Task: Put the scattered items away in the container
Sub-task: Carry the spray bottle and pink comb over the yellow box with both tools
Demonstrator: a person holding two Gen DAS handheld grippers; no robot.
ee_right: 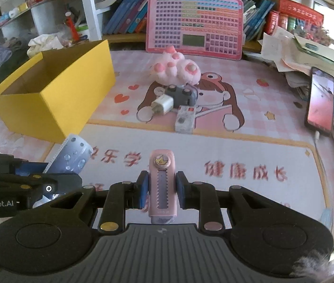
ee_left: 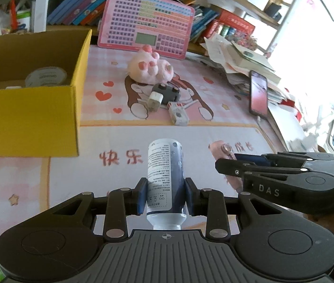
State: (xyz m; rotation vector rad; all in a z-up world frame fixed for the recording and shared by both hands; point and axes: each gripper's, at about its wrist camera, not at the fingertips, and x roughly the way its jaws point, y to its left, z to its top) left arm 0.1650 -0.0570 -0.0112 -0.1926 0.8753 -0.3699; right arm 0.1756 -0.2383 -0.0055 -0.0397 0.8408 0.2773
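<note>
Two light, rigid items ride toward the yellow cardboard box (ee_right: 51, 99): left gripper (ee_left: 166, 194) clamps a slippery white-and-blue plastic bottle (ee_left: 164, 176) mid-body; right gripper (ee_right: 162, 192) pinches a pink plastic retractable eraser (ee_right: 162, 186).

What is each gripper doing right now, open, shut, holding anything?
Left gripper: shut on the white and blue bottle, held off the desk mat.
Right gripper: shut on the pink slide eraser, also held off the mat.
</note>
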